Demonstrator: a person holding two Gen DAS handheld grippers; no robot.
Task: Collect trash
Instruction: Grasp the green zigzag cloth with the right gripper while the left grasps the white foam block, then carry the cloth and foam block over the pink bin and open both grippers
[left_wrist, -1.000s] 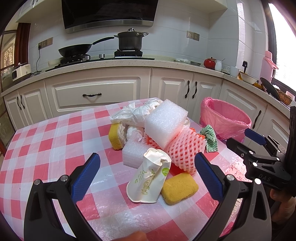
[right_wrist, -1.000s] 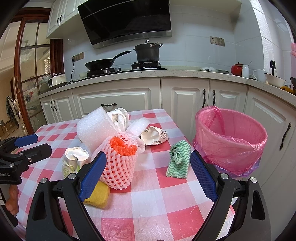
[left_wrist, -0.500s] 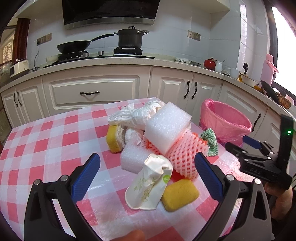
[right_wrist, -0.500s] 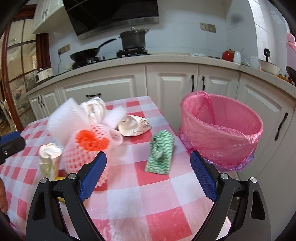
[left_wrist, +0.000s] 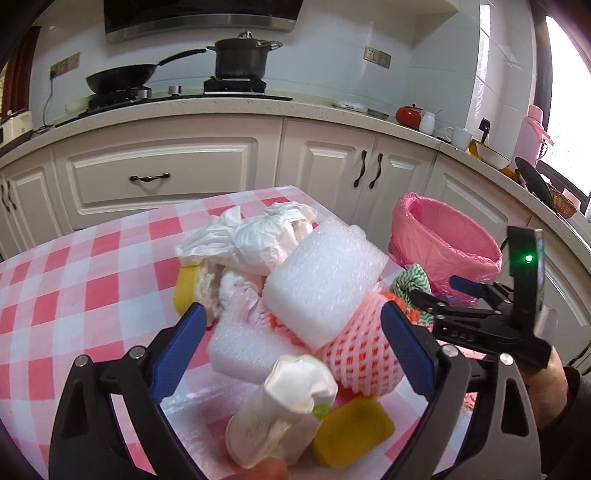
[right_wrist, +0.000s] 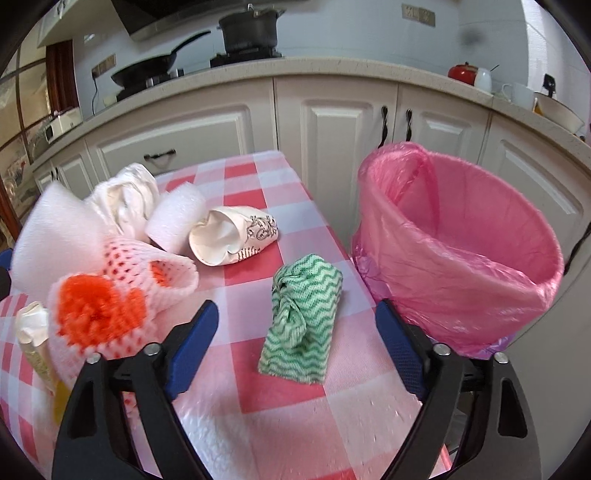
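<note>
Your left gripper (left_wrist: 291, 347) is spread wide over the trash pile (left_wrist: 295, 291), holding nothing. Your right gripper (right_wrist: 297, 343) is spread wide too, with the green wavy cloth (right_wrist: 301, 326) lying on the table (right_wrist: 295, 413) between its fingers. The pink bin (right_wrist: 458, 254) stands just beside the table.

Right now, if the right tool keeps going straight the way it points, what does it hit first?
Most likely the knotted green-and-white wavy-striped cloth, lying between the open right tool's fingers on the red-checked tablecloth. Depth is uncertain; the pink-lined bin sits off to the right.
</note>
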